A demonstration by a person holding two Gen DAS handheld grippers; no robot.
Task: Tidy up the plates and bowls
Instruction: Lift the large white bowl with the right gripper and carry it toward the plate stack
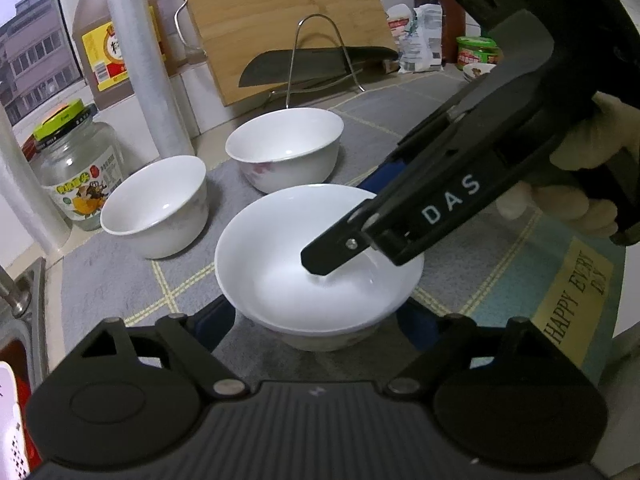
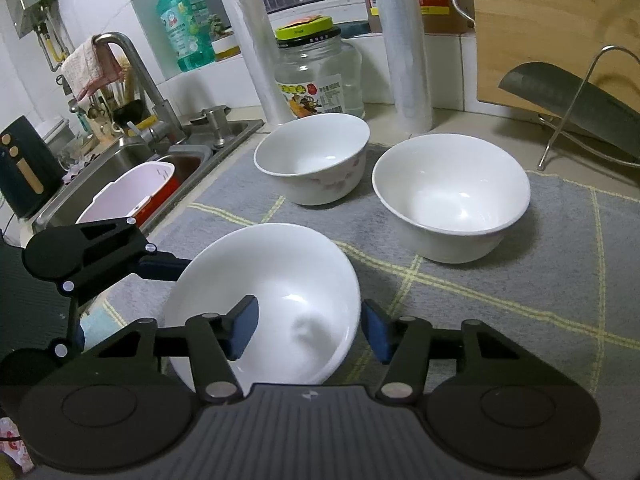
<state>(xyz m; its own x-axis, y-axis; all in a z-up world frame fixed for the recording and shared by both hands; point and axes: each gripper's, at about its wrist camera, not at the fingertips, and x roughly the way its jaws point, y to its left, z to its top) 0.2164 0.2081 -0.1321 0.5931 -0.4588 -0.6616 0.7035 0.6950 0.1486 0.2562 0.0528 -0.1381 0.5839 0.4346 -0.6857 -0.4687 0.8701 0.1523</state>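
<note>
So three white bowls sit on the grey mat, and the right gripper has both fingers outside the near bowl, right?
Not quite. The right gripper has one finger inside the near bowl and the other outside it, shut on the bowl's wall. The right wrist view shows this. The rest holds.

The left gripper (image 1: 316, 318) angles down toward 12 o'clock, its pads pressed on a bowl's (image 1: 272, 264) sides at 9 and 3. The right gripper (image 2: 308, 332), held in a gloved hand (image 1: 576, 152), reaches in from 2 o'clock and is clamped over the rim, one finger inside.
</note>
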